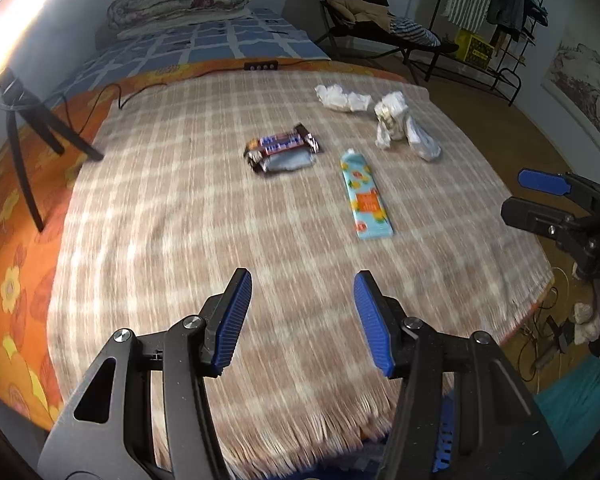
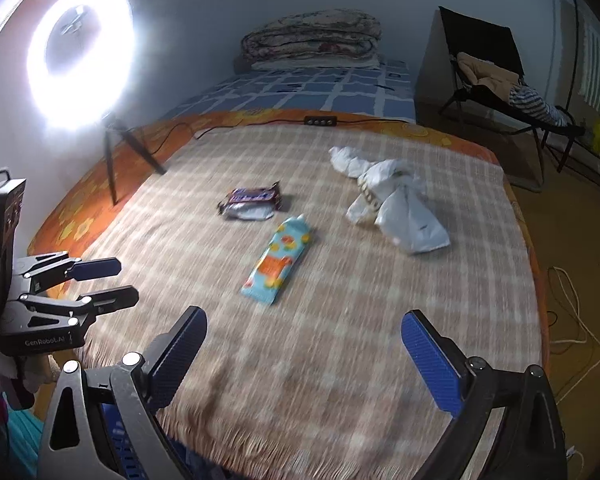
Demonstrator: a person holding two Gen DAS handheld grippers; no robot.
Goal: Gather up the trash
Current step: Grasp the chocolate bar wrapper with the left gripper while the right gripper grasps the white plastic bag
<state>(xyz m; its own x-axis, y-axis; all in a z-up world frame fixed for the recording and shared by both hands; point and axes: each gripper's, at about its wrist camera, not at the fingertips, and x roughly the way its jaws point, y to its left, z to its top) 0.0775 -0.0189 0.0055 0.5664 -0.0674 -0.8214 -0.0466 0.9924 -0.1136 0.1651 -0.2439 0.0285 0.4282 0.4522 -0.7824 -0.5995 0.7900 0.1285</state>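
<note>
1. Our left hand-held gripper (image 1: 302, 312) hangs over the near edge of the checked blanket (image 1: 180, 220), jaws partly apart and empty.
2. Our right hand-held gripper (image 2: 304, 354) stands wide open, holding nothing.
3. On the blanket lie a dark snack wrapper (image 1: 282, 151), a light blue packet (image 1: 365, 196) beside it, a crumpled tissue (image 1: 342, 97) and a white plastic bag (image 1: 404, 128) farther off.
</note>
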